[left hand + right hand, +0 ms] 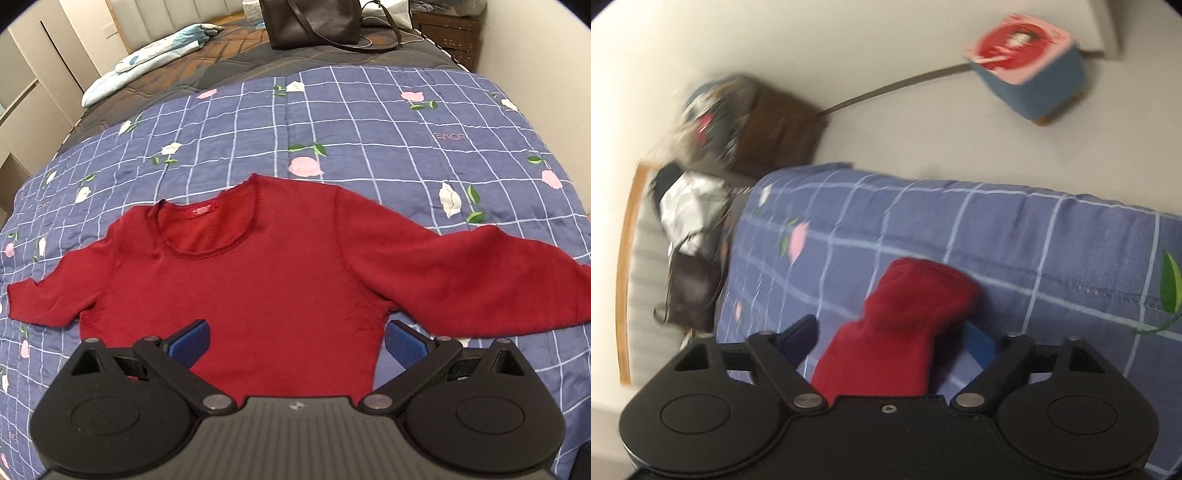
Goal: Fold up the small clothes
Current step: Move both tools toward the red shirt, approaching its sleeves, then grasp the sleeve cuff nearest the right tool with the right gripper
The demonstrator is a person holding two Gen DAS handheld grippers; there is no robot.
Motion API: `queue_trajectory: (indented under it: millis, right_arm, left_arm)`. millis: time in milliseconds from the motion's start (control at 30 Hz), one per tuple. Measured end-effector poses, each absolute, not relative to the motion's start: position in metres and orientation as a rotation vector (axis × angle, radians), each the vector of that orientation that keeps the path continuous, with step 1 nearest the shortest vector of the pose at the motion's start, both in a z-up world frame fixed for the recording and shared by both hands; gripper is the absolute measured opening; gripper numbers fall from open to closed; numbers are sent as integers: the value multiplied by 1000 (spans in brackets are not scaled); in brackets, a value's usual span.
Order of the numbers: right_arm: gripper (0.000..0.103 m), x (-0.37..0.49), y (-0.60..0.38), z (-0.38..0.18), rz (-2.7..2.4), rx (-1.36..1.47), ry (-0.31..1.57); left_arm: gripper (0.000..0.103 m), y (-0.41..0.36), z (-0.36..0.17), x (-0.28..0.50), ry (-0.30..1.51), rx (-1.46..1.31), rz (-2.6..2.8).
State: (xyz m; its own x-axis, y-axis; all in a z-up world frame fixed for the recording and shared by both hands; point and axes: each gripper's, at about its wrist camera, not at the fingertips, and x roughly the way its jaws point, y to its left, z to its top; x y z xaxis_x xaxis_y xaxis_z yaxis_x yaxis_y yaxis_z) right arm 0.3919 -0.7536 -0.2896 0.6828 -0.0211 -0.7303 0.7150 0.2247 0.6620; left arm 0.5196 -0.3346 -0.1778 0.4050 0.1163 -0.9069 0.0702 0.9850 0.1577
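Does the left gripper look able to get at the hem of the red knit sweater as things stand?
Probably yes. The left gripper has its jaws spread wide over the lower body of the red knit sweater, which lies flat on the blue checked floral quilt; nothing lies between them.

Left wrist view: sharp, even soft indoor light, no glare, faint shadows. Fisheye bends the blue checked floral quilt [369, 122] at the edges, dark vignette in corners. Right wrist view: heavy motion blur, esp. upper left; bright.
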Motion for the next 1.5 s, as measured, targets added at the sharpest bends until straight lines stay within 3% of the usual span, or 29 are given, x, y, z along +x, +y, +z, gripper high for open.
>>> queue_trajectory:
  millis: [200, 267, 333, 767, 1200, 1500]
  right_arm:
    - [46, 389, -768, -305, -707, 1348, 666]
    - [25, 388, -769, -306, -727, 1335, 668]
    - [14, 386, -766, -302, -731, 1280, 666]
    - [9, 407, -689, -165, -454, 483, 563]
    - [8, 425, -604, -94, -320, 293, 531]
    - [0, 449, -502, -52, -215, 182, 495]
  left_arm:
    - [103, -340, -179, 520, 1168, 187, 32]
    - [103, -340, -178, 520, 1171, 185, 39]
    - [103, -340, -176, 520, 1173, 179, 46]
    - [103, -327, -146, 513, 1133, 142, 65]
    - [103, -274, -118, 495, 1081, 91, 77]
    - [103, -187, -110, 485, 1060, 24, 94]
